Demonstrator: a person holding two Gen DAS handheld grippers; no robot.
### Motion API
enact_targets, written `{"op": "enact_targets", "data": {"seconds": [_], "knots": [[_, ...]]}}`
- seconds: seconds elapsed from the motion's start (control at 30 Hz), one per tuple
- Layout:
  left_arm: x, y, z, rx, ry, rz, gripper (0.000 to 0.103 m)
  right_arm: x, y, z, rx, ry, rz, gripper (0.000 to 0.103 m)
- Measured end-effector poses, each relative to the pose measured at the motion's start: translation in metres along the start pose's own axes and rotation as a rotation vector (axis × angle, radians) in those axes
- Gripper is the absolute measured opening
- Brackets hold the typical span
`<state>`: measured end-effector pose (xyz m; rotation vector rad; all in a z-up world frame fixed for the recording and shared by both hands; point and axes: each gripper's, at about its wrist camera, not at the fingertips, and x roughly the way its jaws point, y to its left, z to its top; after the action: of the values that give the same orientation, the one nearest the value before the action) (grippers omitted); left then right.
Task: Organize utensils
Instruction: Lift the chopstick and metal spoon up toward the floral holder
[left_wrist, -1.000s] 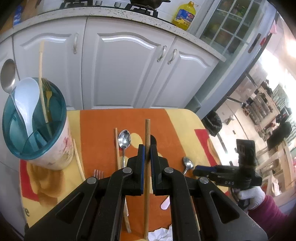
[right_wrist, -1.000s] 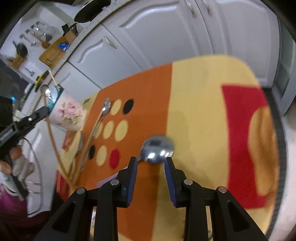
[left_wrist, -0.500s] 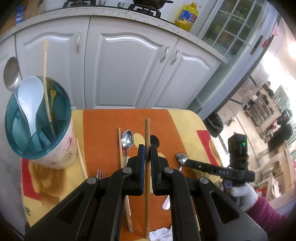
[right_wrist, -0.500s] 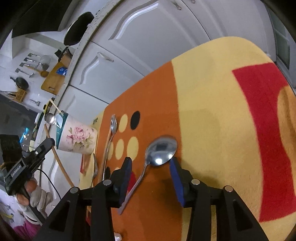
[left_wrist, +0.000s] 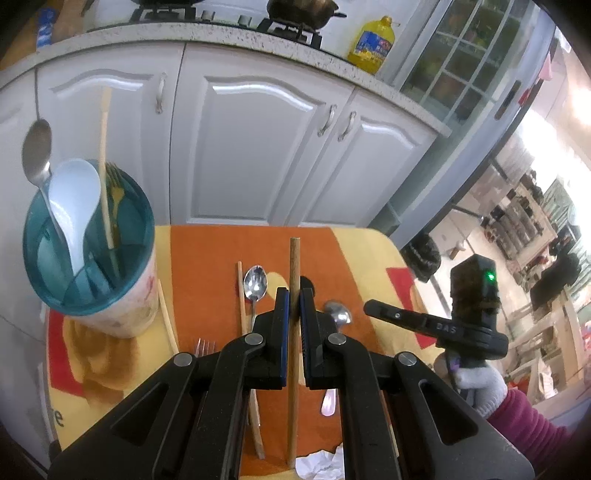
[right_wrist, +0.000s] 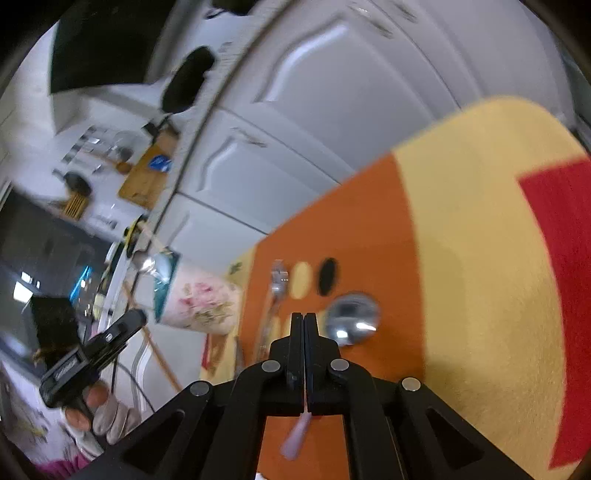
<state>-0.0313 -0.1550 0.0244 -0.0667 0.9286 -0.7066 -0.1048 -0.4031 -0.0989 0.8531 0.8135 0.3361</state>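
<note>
Left wrist view: the left gripper (left_wrist: 294, 302) is clenched on a brown wooden chopstick (left_wrist: 294, 273), which runs straight between the blue-padded fingers (left_wrist: 282, 314) and points toward the far edge of the orange and yellow tablecloth (left_wrist: 207, 258). At far left stands a teal-rimmed utensil holder (left_wrist: 92, 266) containing a white ladle (left_wrist: 75, 199), a metal spoon, a fork and a pale chopstick. On the cloth lie a second spoon (left_wrist: 255, 286), a light chopstick (left_wrist: 241, 295) just beside it, and a fork (left_wrist: 206, 345) nearer the camera. Right wrist view: the right gripper (right_wrist: 304, 325) is closed on the pink handle of a steel spoon (right_wrist: 351, 319), whose bowl sits just right of the fingertips, over the cloth.
</note>
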Motion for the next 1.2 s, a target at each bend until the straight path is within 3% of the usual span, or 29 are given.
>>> {"op": "enact_targets", "data": {"seconds": [0.13,0.2,0.27,0.33,0.4,0.53,0.63,0.73,0.97,1.03,1.1,1.17,1.2], "knots": [[-0.005,0.001,-0.003,-0.008,-0.006,0.003,0.004,-0.001,0.014,0.004,-0.06,0.014,-0.065,0.0],[-0.007,0.002,-0.005,-0.009,-0.009,0.005,0.004,0.001,0.004,0.005,-0.001,0.035,-0.049,0.004],[-0.007,0.003,-0.007,-0.015,-0.009,0.005,0.004,0.005,-0.009,0.001,0.052,0.069,-0.058,0.032],[-0.007,0.006,-0.006,-0.021,-0.008,0.007,0.004,0.009,-0.021,-0.007,0.089,0.088,-0.065,0.037],[-0.005,0.007,-0.005,-0.03,-0.004,0.007,0.004,0.014,-0.035,-0.009,0.144,0.081,-0.063,0.037],[-0.003,0.006,-0.004,-0.023,0.0,0.011,0.004,0.024,-0.048,0.001,0.234,0.017,0.029,0.032],[-0.004,0.005,-0.004,-0.022,0.0,0.012,0.004,0.041,-0.047,0.008,0.212,0.032,0.0,0.011],[-0.004,0.004,-0.004,-0.018,0.0,0.013,0.004,0.044,-0.044,0.008,0.192,0.039,-0.006,0.0],[-0.01,0.005,-0.003,-0.022,-0.016,0.013,0.004,0.024,-0.006,0.007,0.045,0.03,-0.005,0.0],[-0.012,0.006,-0.004,-0.028,-0.02,0.014,0.004,0.022,0.006,0.009,-0.019,0.052,-0.079,0.0],[-0.012,0.008,-0.005,-0.033,-0.019,0.014,0.004,0.027,0.019,0.007,-0.12,0.102,-0.17,0.007],[-0.01,0.009,-0.007,-0.04,-0.017,0.013,0.004,0.037,0.026,0.001,-0.181,0.16,-0.245,0.044],[-0.01,0.01,-0.007,-0.041,-0.017,0.012,0.004,0.043,0.03,-0.002,-0.208,0.172,-0.269,0.044]]}}
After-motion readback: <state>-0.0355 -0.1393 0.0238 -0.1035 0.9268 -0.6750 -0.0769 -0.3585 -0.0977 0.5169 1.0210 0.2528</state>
